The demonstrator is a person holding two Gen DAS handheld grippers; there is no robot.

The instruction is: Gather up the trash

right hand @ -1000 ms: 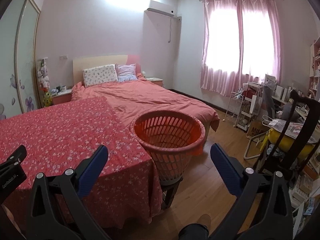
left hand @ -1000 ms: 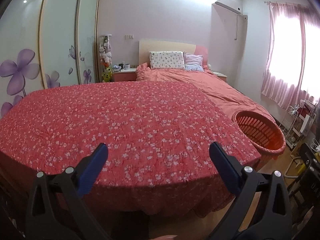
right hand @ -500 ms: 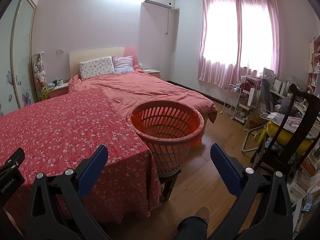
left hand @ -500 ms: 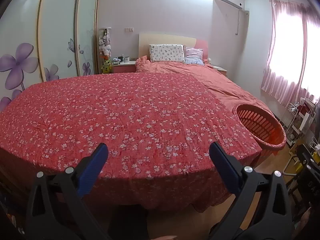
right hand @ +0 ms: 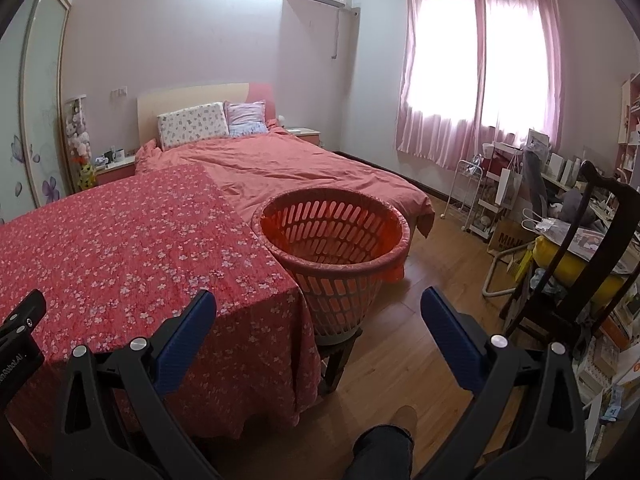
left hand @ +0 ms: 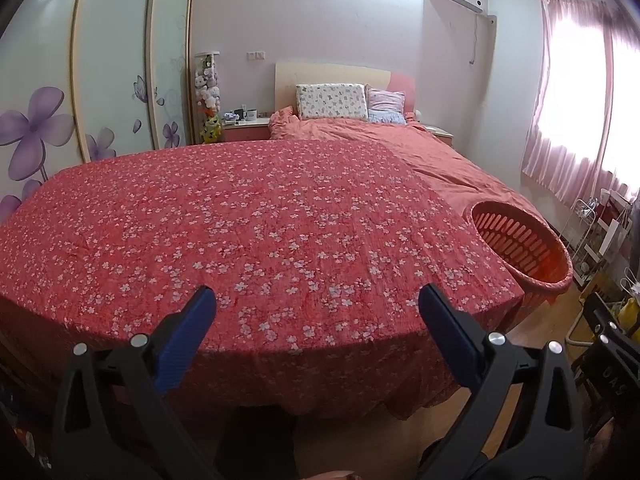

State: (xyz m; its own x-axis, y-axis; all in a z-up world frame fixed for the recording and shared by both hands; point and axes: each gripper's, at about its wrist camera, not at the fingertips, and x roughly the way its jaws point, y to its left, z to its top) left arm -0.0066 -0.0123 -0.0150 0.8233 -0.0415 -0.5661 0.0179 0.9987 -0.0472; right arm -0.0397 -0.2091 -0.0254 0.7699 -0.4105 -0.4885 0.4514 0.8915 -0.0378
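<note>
An orange slotted plastic basket (right hand: 334, 236) stands on a low stool at the right corner of a table draped in a red floral cloth (right hand: 120, 248). It looks empty inside and also shows in the left wrist view (left hand: 520, 248). My left gripper (left hand: 316, 308) is open and empty, held back from the near edge of the red floral cloth (left hand: 248, 232). My right gripper (right hand: 318, 308) is open and empty, in front of and below the basket. I see no trash on the cloth.
A bed (right hand: 288, 168) with a salmon duvet lies behind the table. A dark wooden chair (right hand: 592, 256), cluttered desk and wire rack (right hand: 476, 200) stand on the right. Wardrobe doors with purple flowers (left hand: 80, 80) line the left wall. The floor is wood (right hand: 420, 340).
Both grippers have pulled back and tipped a little: the table and basket sit slightly farther away and lower in view. Both stay open and empty.
</note>
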